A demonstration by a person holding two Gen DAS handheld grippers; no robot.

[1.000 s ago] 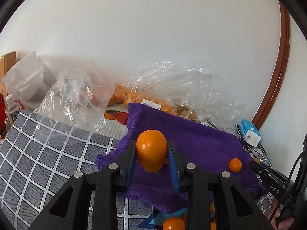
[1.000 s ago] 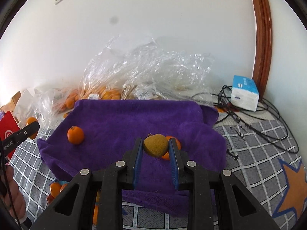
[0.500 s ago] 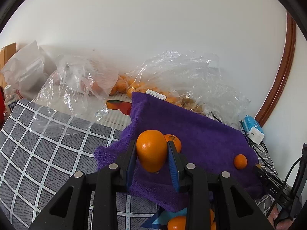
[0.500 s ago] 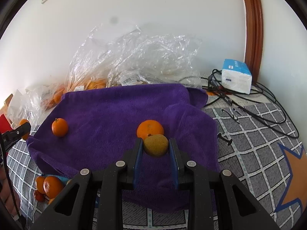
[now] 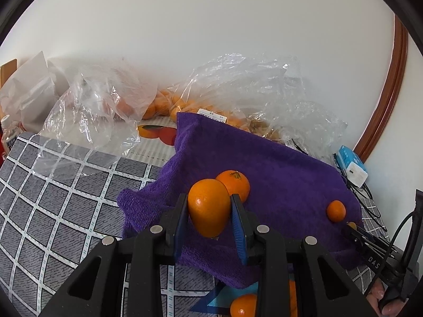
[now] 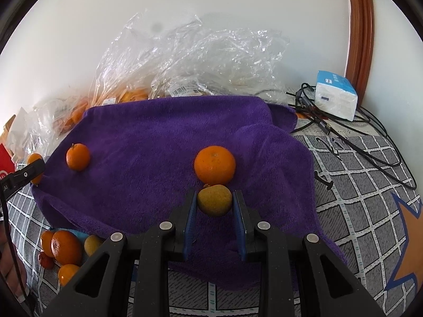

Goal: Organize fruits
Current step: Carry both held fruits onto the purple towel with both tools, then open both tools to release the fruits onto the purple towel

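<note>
My left gripper (image 5: 210, 215) is shut on an oval orange (image 5: 208, 207) and holds it above the near left edge of a purple towel (image 5: 277, 174). A round orange (image 5: 234, 183) lies on the towel just behind it, and a small tangerine (image 5: 335, 210) lies further right. My right gripper (image 6: 214, 206) is shut on a yellow-green fruit (image 6: 214, 200) over the purple towel (image 6: 148, 142), just in front of a round orange (image 6: 214, 164). A small tangerine (image 6: 77, 156) lies on the towel at the left.
Clear plastic bags with oranges (image 5: 169, 103) lie along the white wall. A loose pile of fruit (image 6: 63, 248) sits off the towel's near left corner. A blue-white box (image 6: 335, 97) and black cables (image 6: 357, 137) lie at the right on the checked cloth.
Both grippers moved forward and lower over the towel with their fruits held. The round orange now shows just behind each held fruit.
</note>
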